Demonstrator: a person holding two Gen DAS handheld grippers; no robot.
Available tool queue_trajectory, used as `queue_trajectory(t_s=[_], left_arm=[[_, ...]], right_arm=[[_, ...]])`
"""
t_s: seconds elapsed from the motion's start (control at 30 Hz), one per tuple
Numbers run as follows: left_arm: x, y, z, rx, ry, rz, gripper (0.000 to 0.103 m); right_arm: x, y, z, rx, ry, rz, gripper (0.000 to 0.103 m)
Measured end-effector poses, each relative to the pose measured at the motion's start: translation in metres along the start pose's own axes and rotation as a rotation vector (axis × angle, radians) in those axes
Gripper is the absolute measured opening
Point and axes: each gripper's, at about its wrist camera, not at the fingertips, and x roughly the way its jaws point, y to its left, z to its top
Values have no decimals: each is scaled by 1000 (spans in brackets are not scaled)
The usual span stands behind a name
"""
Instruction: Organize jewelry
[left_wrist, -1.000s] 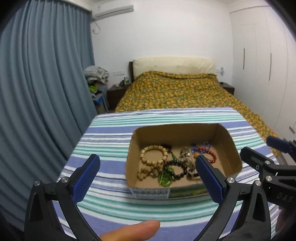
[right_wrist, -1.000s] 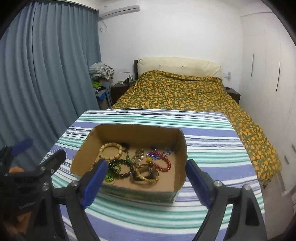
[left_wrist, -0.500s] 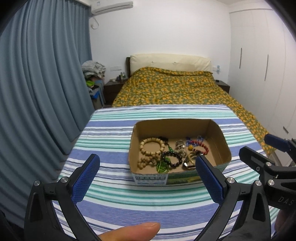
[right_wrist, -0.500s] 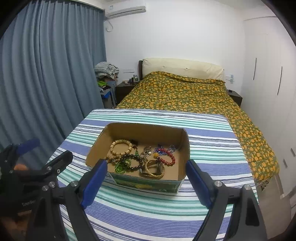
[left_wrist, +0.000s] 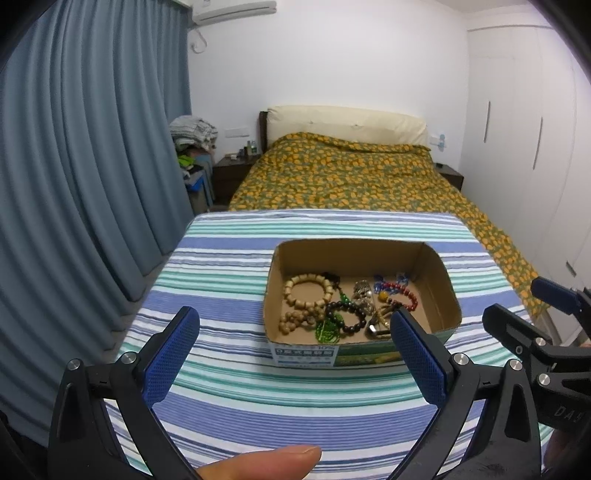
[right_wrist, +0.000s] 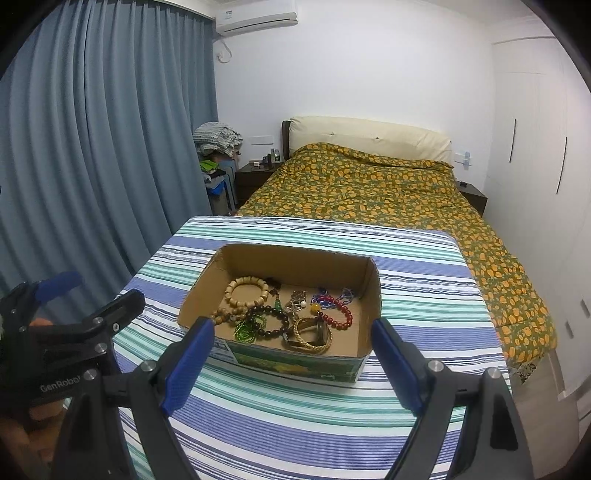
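**Jewelry lies heaped in an open cardboard box on the striped table**

Jewelry fills the floor of a shallow cardboard box (left_wrist: 439, 291) that sits on a table covered by a blue, green and white striped cloth (left_wrist: 229, 280). Inside, a pale wooden bead bracelet (left_wrist: 308, 291) lies toward the left, with a dark bead bracelet (left_wrist: 347, 317) in front of it and a green glass-bead piece (left_wrist: 327, 330) against the near wall. A red bead bracelet (left_wrist: 404, 293) lies to the right, and in the right wrist view a gold bangle (right_wrist: 308, 334) rests near the front wall.

Both tools hover above the near part of the table, short of the box. The left gripper (left_wrist: 293, 360) has its blue-padded fingers spread wide with nothing between them. The right gripper (right_wrist: 293, 360) is likewise spread wide and holds nothing. A thumb (left_wrist: 262, 461) shows at the bottom edge of the left wrist view.

Beyond the table stands a bed (right_wrist: 369, 184) under an orange-and-green patterned cover, with blue curtains (right_wrist: 92, 147) along the left wall.
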Motion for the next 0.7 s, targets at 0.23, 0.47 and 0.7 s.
queue_trajectory(t_s=[0.23, 0.47, 0.7], left_arm=[[0, 1, 2, -2, 1, 1, 103], [-1, 3, 2, 2, -1, 5, 103], [-1, 3, 2, 10, -1, 7, 103]], right_arm=[[0, 2, 0, -2, -2, 2, 88], [-3, 4, 0, -9, -4, 1, 88], [-3, 4, 0, -10, -6, 0, 88]])
